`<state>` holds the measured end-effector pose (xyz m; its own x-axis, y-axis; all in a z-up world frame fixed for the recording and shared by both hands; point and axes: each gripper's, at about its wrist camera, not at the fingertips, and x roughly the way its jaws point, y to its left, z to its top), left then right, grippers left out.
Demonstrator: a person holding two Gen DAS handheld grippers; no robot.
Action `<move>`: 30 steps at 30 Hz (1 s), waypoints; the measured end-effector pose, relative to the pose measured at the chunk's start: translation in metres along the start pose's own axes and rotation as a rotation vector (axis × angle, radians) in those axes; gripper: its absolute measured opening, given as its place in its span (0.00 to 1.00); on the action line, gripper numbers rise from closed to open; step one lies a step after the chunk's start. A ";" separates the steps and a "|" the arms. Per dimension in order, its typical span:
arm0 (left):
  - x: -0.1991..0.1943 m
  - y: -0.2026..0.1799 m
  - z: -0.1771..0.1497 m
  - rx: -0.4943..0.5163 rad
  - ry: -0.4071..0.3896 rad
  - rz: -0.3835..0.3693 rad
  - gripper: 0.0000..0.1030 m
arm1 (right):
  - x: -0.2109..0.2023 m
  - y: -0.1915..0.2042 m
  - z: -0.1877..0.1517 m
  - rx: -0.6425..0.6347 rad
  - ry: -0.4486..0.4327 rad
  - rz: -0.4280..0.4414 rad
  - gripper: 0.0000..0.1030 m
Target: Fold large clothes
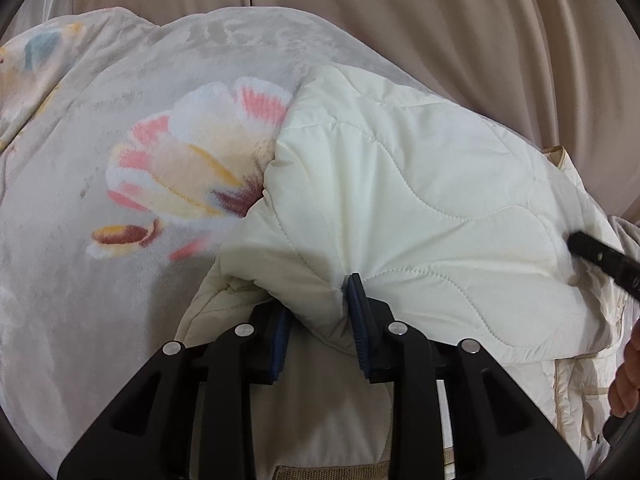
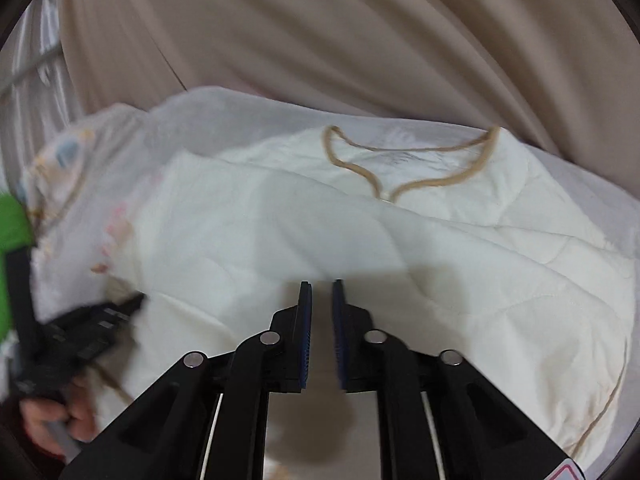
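Note:
A cream quilted jacket (image 1: 420, 208) lies on a floral fleece blanket (image 1: 100, 184). My left gripper (image 1: 320, 304) is shut on a bunched fold of the jacket at its near edge, cloth filling the space between the blue pads. The right wrist view shows the jacket (image 2: 460, 264) spread out, its tan-trimmed neckline (image 2: 400, 168) at the far side. My right gripper (image 2: 320, 284) hovers over the jacket's near part, its jaws a narrow gap apart with nothing between them. The right gripper's finger also shows in the left wrist view (image 1: 600, 258), and the left gripper in the right wrist view (image 2: 80, 328).
Beige curtains (image 1: 400, 20) hang behind the bed. The blanket (image 2: 80, 168) extends to the left with a flower print (image 1: 192, 168). A hand (image 2: 52, 412) holds the left gripper's handle at lower left.

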<state>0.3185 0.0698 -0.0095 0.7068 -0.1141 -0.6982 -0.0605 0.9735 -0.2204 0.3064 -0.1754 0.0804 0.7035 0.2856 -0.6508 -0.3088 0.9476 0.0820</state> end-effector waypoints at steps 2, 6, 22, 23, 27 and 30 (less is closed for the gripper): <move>0.001 0.000 0.000 -0.002 0.001 -0.002 0.27 | -0.008 -0.050 -0.016 0.092 -0.003 -0.034 0.01; 0.002 -0.002 0.000 0.011 0.002 0.006 0.29 | -0.040 -0.166 -0.065 0.319 -0.012 -0.109 0.00; -0.105 0.058 -0.069 -0.050 0.095 -0.051 0.86 | -0.222 -0.142 -0.252 0.375 0.025 -0.021 0.64; -0.113 0.065 -0.078 -0.064 0.109 -0.062 0.86 | -0.226 -0.141 -0.266 0.399 0.041 -0.001 0.64; -0.137 0.101 -0.119 -0.175 0.174 -0.162 0.86 | -0.235 -0.131 -0.310 0.494 0.067 0.083 0.64; -0.153 0.102 -0.136 -0.168 0.154 -0.184 0.86 | -0.232 -0.121 -0.322 0.530 0.055 0.140 0.65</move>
<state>0.1085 0.1594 -0.0178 0.6023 -0.3269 -0.7283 -0.0665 0.8886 -0.4538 -0.0256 -0.4024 -0.0215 0.6396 0.4199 -0.6438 -0.0222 0.8473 0.5306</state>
